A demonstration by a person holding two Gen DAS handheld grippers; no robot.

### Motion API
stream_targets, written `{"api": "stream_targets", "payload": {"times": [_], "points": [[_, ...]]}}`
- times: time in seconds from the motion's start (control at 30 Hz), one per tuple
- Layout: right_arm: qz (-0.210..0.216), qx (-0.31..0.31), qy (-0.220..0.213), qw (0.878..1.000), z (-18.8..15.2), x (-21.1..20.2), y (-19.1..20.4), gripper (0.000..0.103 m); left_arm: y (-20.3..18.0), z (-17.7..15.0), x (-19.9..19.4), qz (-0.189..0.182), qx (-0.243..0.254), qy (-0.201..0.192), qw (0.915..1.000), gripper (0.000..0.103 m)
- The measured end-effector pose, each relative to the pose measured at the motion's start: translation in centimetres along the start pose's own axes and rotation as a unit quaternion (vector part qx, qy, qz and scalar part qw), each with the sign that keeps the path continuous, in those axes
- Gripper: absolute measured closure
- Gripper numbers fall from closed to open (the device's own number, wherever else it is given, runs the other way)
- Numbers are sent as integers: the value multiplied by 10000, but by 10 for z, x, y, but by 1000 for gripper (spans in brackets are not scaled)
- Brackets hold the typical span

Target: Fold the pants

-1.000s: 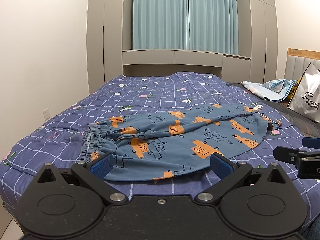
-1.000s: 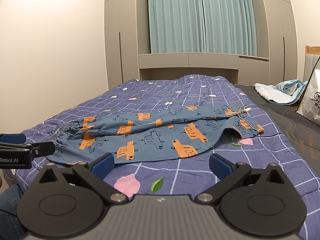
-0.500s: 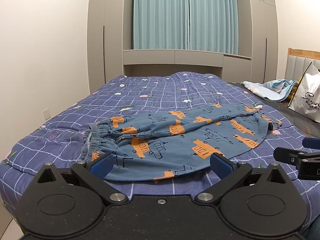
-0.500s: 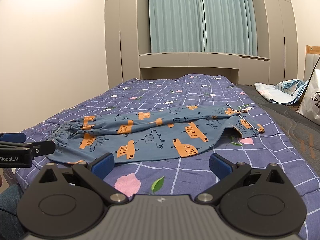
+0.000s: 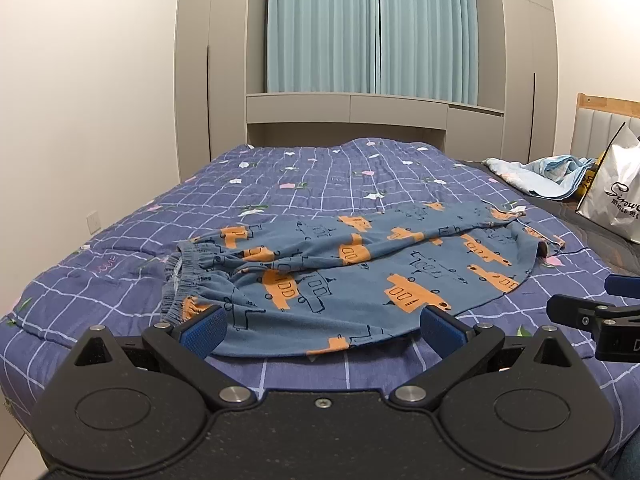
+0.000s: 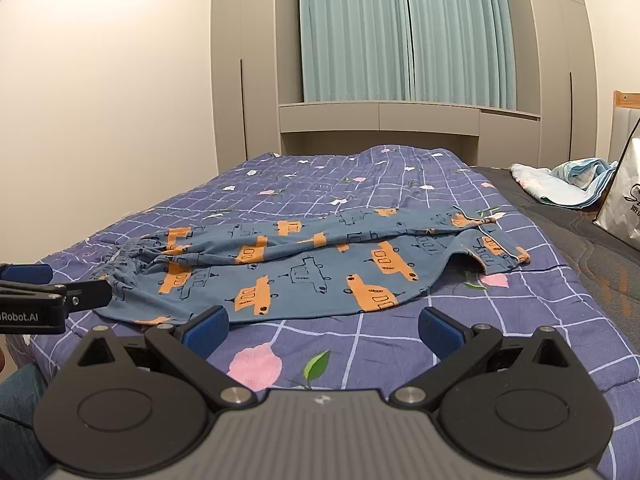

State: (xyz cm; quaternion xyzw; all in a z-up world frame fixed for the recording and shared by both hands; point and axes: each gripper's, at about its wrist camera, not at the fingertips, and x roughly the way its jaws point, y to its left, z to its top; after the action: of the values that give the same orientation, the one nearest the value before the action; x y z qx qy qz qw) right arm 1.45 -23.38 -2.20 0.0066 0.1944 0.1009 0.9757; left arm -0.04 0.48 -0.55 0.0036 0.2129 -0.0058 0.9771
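Plainly, the pants (image 5: 352, 276) lay spread across the near part of the bed (image 5: 304, 184), lengthwise along its near edge, with the gathered waistband (image 5: 180, 280) toward the bed's left edge and the leg cuffs (image 6: 496, 248) toward the right. One leg lay over the other, a little askew, so they looked laid out for a crosswise fold that had not yet begun. That would explain the two claws waiting one at each end of the cloth. The left claw (image 5: 320, 326) stood wide open at the near edge of the pants, holding nothing; its blue pads (image 5: 204, 328) seemed just above the hem, though contact could not be told. The right claw (image 6: 322, 326) was also spread wide and empty, over bare quilt just short of the pants. A paper bag (image 5: 616, 200) and a crumpled blanket (image 5: 540, 176) sat near the headboard, well clear.
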Motion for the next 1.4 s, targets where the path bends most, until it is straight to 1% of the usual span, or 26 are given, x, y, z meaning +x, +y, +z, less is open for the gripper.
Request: {"api": "stream_targets", "payload": {"times": [0.17, 0.4, 0.6, 0.73, 0.87, 1.03, 1.13, 1.27, 1.4], "points": [[4, -14, 42, 10000, 0, 1, 0, 0, 0, -1, 5, -20, -84, 161, 9998, 0], [14, -14, 64, 10000, 0, 1, -1, 0, 0, -2, 8, 12, -141, 290, 9995, 0], [10, -11, 85, 10000, -1, 2, -1, 0, 1, -3, 13, 31, -207, 498, 9985, 0], [40, 5, 123, 9999, -1, 3, -2, 0, 2, -3, 18, 104, -194, 632, 9978, 0], [164, 13, 220, 9996, 0, 7, -3, 0, 5, -1, 26, 212, -200, 864, 9958, 0], [419, 65, 329, 9986, 7, 17, -7, 0, 9, 5, 35, 380, -261, 966, 9943, 0], [477, 14, 357, 9982, 16, 25, -8, 0, 11, 13, 42, 442, -254, 992, 9938, 0], [740, -32, 444, 9963, 31, 39, -11, 0, 15, 27, 55, 528, -84, 1101, 9925, 0], [928, -367, 525, 9936, 52, 60, -9, 0, 23, 46, 74, 668, 80, 1209, 9904, 0]]}}
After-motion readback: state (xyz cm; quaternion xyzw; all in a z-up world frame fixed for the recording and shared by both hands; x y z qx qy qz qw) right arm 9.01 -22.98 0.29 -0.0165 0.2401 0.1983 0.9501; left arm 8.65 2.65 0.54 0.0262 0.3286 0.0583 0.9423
